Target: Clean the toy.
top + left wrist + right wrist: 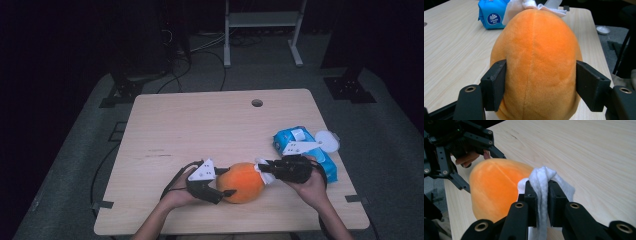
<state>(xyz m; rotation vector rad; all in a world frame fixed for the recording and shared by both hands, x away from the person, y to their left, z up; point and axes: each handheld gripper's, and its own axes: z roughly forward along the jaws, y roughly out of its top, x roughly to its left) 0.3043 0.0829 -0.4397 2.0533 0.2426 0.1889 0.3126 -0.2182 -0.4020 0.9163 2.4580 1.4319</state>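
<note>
The left hand-held gripper (540,85) clamps the orange plush toy (536,62) on the table (200,125); the right hand-held gripper (541,195) pinches a white wipe (541,182) against the toy's far end.

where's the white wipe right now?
In the right gripper view the crumpled white wipe is pinched between the right gripper jaws, pressed against the orange plush toy; in the high view, that is near the table's front edge.

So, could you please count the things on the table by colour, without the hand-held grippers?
Orange: 1, the plush toy
Blue: 1, the wipes pack
White: 1, the wipe pinched against the toy
Total: 3
</note>
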